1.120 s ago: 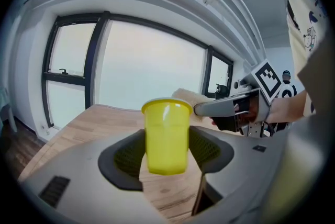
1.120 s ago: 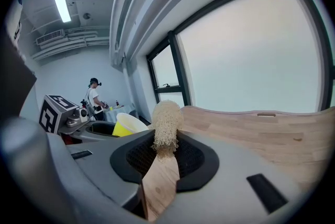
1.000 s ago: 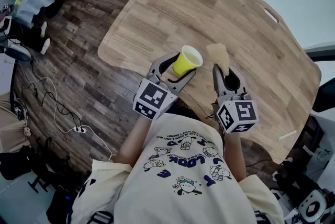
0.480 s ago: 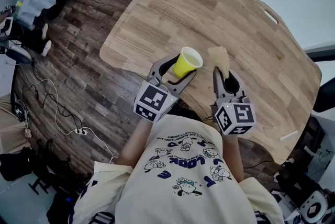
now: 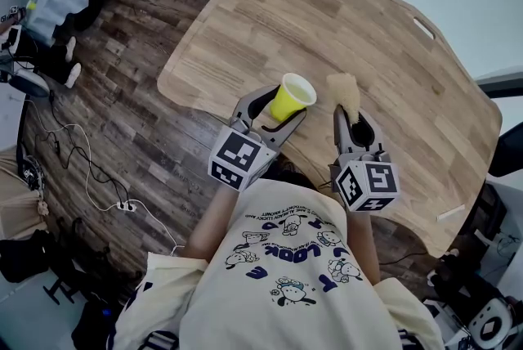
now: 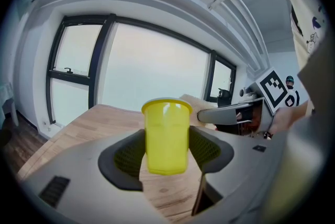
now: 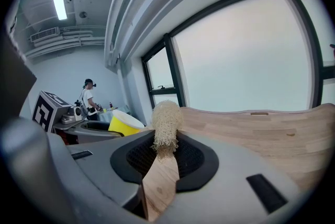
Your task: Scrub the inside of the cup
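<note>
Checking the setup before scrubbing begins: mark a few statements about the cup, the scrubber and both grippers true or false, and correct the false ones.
1. The left gripper has its jaws shut on the yellow cup. True.
2. The scrubber is inside the cup. False: it is outside, beside the cup's rim.
3. The right gripper grips the scrubber in its jaws. True.
4. The cup is held mouth down. False: its open mouth faces up.
</note>
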The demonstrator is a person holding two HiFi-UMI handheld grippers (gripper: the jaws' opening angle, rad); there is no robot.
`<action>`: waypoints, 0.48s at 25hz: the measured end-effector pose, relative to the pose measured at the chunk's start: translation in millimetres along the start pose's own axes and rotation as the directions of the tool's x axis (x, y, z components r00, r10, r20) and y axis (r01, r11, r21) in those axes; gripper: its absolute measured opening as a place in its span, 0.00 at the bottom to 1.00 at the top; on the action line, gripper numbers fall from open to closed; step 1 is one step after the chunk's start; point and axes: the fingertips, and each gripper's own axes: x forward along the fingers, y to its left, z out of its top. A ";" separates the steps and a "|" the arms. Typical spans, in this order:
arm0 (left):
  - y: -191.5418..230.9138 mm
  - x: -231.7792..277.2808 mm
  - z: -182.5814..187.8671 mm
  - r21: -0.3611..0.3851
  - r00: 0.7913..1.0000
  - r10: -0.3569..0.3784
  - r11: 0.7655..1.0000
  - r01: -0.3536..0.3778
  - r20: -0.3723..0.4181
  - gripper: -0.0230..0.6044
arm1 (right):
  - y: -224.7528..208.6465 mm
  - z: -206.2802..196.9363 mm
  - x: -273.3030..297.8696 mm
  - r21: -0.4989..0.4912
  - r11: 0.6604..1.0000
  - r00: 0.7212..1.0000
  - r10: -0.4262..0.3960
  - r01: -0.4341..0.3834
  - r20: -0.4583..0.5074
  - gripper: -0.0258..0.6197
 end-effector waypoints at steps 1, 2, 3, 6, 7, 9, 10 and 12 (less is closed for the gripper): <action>-0.2 -0.1 0.6 0.000 1.000 0.000 1.000 0.000 0.001 0.48 | 0.1 0.4 -0.6 0.001 1.000 1.000 -0.001 0.001 0.001 0.17; -0.4 0.0 1.0 0.000 1.000 0.000 1.000 0.000 0.001 0.48 | 0.0 0.8 -1.1 0.000 1.000 1.000 -0.001 0.001 0.001 0.17; -0.5 0.2 1.1 0.000 1.000 0.000 1.000 0.000 0.001 0.48 | -0.1 0.9 -1.3 -0.001 1.000 1.000 -0.002 0.002 0.001 0.17; -0.8 1.6 0.0 0.004 1.000 -0.002 1.000 0.002 -0.002 0.48 | -1.1 0.6 -1.0 -0.004 1.000 1.000 -0.005 0.005 0.000 0.17; -0.9 2.0 -0.4 0.005 1.000 -0.002 1.000 0.002 -0.004 0.48 | -1.6 0.4 -1.0 -0.003 1.000 1.000 -0.006 0.006 0.000 0.17; -1.2 2.2 -0.8 0.007 1.000 -0.004 1.000 0.004 -0.006 0.48 | -2.0 0.5 -1.2 -0.002 1.000 1.000 -0.008 0.008 0.002 0.17; -1.5 2.1 -1.0 0.008 1.000 -0.005 1.000 0.005 -0.007 0.48 | -1.9 0.7 -1.4 -0.002 1.000 1.000 -0.009 0.009 0.002 0.17; -2.0 1.8 -1.3 0.010 1.000 -0.007 1.000 0.008 -0.009 0.48 | -1.3 1.1 -1.7 -0.003 1.000 1.000 -0.009 0.009 0.003 0.17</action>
